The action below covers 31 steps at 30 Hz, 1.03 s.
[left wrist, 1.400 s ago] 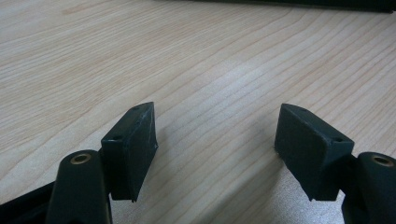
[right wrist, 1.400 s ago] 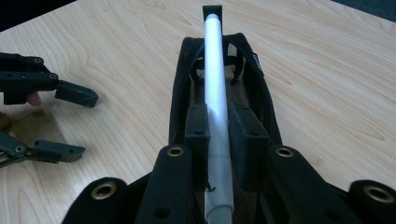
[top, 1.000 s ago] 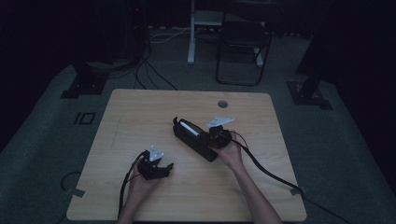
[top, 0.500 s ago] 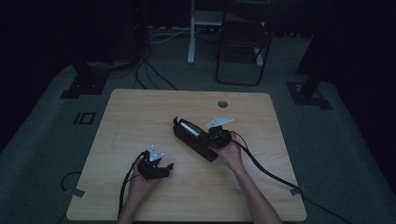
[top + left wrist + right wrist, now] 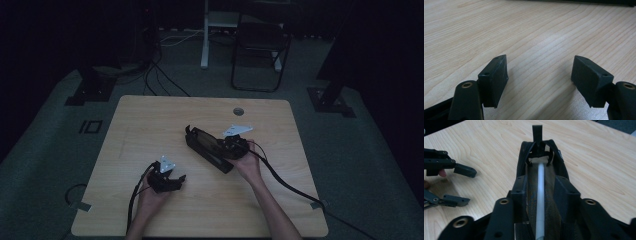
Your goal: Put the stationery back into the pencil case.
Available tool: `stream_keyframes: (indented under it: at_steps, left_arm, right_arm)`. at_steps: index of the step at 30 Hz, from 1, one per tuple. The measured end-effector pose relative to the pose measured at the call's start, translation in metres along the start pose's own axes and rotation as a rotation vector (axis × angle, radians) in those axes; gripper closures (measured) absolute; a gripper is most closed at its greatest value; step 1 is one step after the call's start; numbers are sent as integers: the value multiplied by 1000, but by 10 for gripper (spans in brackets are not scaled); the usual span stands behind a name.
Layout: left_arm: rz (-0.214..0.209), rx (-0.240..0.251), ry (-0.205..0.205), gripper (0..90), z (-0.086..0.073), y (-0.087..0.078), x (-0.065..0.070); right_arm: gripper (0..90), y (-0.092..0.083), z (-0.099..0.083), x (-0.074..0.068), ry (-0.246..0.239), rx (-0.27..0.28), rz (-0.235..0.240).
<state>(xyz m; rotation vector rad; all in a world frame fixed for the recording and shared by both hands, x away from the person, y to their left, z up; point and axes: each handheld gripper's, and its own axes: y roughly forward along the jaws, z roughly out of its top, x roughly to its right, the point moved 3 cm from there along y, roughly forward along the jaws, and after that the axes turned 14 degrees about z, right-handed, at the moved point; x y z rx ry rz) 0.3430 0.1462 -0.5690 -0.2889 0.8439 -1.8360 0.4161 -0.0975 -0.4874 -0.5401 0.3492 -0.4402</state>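
Observation:
A long black pouch (image 5: 206, 145) lies slantwise on the wooden table (image 5: 145, 125), right of centre. My right gripper (image 5: 229, 148) is shut on its near end. In the right gripper view the jaws of the right gripper (image 5: 540, 192) press both sides of the pouch (image 5: 541, 160), which gapes along its top; a white rod (image 5: 540, 185) runs lengthwise inside it. My left gripper (image 5: 176, 181) rests low at the table's front left, open and holding nothing. Its jaws stand wide apart in the left gripper view (image 5: 539, 72), over bare wood. The left gripper (image 5: 471, 187) is also in the right gripper view.
A round cable hole (image 5: 238, 111) sits near the table's far edge. Behind the table stand a dark chair (image 5: 260, 55) and a white post (image 5: 205, 35). Stand feet (image 5: 90, 87) (image 5: 330, 97) and cables lie on the floor. A cable (image 5: 285, 182) trails from the right gripper.

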Motion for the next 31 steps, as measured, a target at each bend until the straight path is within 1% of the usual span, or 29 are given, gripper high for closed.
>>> stream_keyframes:
  at_steps: [5, 9, 10, 13, 21, 25, 31]
  left_arm:
    - [0, 1, -2, 297, 0, 0, 0]
    - [-1, 3, -2, 296, 0, 0, 0]
    - [-1, 4, -1, 292, 0, 0, 0]
    - [-1, 3, -1, 289, 0, 0, 0]
    - [-2, 3, -1, 288, 0, 0, 1]
    - [-3, 3, -2, 288, 0, 0, 1]
    - [-3, 3, 0, 284, 0, 1, 1]
  right_arm:
    - [541, -11, 4, -4, -15, 12, -9]
    - [516, -17, 6, -7, -16, 20, -12]
    - [507, -21, 7, -9, -19, 23, -23]
    - [497, -28, 8, -12, -22, 28, -36]
    - [488, -45, 12, -19, -54, 46, -60]
    - [486, -50, 12, -22, -67, 44, -74]
    - [477, -57, 12, -24, -80, 42, -81]
